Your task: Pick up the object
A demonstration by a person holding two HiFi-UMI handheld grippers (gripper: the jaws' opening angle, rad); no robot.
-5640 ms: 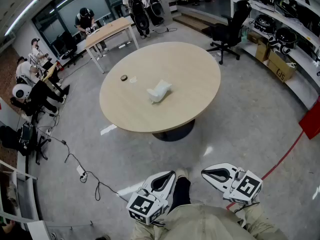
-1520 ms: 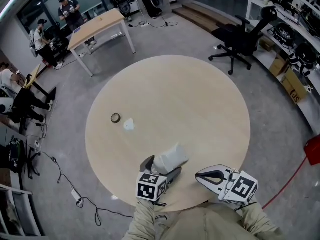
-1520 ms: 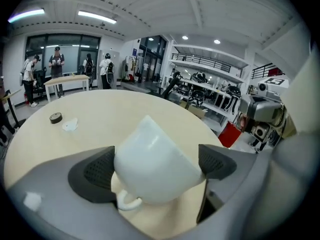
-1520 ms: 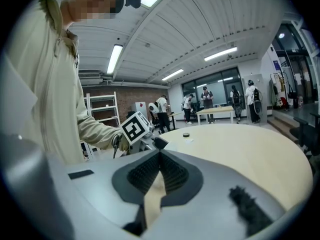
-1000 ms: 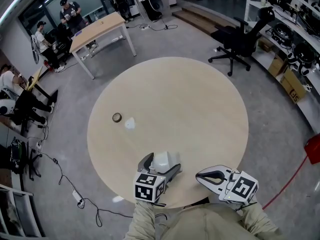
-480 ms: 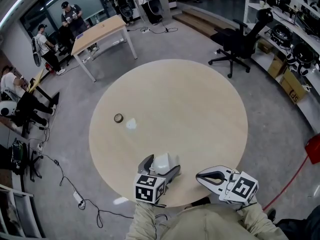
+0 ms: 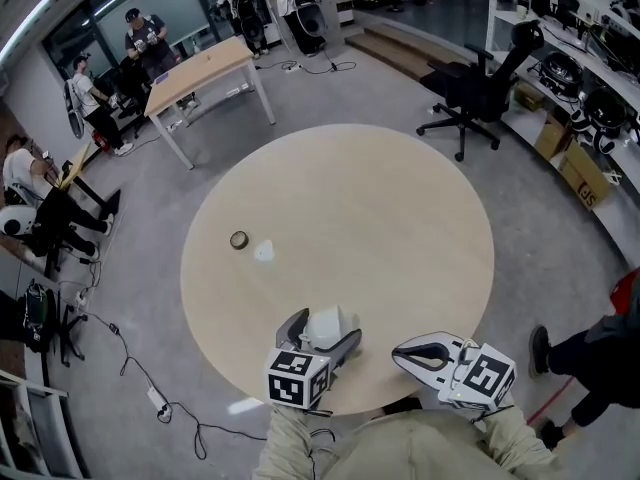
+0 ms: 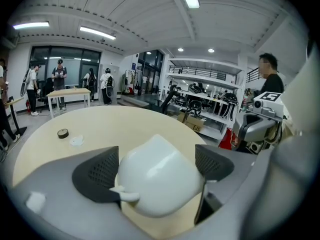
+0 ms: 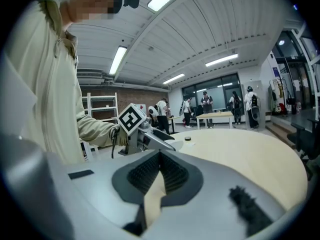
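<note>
Grip check: my left gripper [image 7: 324,330] has its jaws spread wide and pressed on both flanks of the white object [image 8: 160,181], lower middle of the head view by the near edge of the table [image 7: 400,218]. It looks glossy, hard and light, so probably slippery and chippable. I'd squeeze the round belly, not the small nub. Right gripper [image 9: 159,175] is closed on nothing.

**No writing legible**

A cardboard box [image 7: 580,180] on the floor right of the tabletop [image 7: 400,218] carries dark print, too small to read. Cubes on the left claw [image 7: 325,326] and right claw [image 7: 402,348] show only black-and-white square patterns
</note>
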